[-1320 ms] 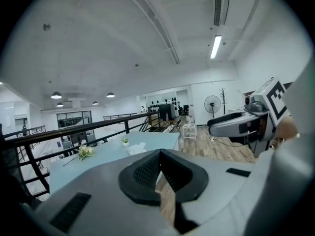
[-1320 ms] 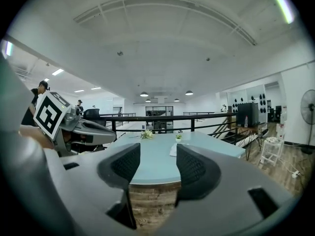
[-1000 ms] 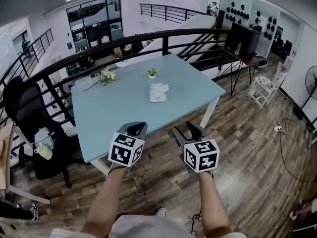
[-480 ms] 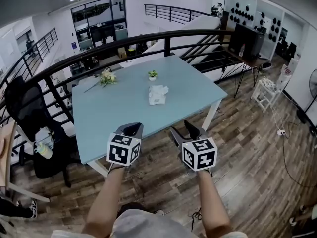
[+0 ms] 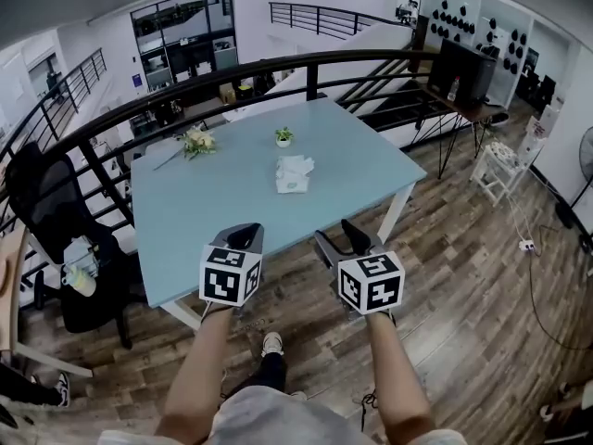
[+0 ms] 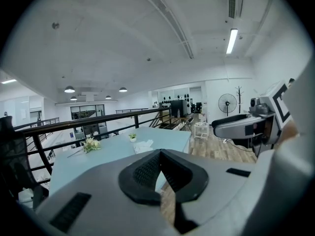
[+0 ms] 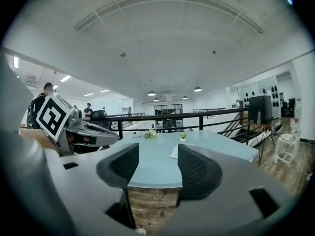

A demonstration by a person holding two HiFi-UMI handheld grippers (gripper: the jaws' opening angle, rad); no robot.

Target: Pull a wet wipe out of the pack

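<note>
The white wet wipe pack (image 5: 294, 174) lies flat near the middle of the light blue table (image 5: 213, 216), also seen far off in the left gripper view (image 6: 143, 145) and the right gripper view (image 7: 175, 151). Both grippers hang in the air short of the table's near edge, well away from the pack. My left gripper (image 5: 245, 237) has its pads meeting at the tips with nothing between them (image 6: 160, 152). My right gripper (image 5: 339, 241) stands open; its jaws have just been opening a little wider, with an empty gap between the pads (image 7: 157, 168).
A small potted plant (image 5: 283, 137) and a bunch of flowers (image 5: 198, 142) sit at the table's far side. A black railing (image 5: 139, 109) runs behind the table. A black office chair (image 5: 51, 216) stands at the left. Wooden floor lies under me.
Both grippers have drifted a little toward the table's edge, side by side. A foot now shows on the floor below them.
</note>
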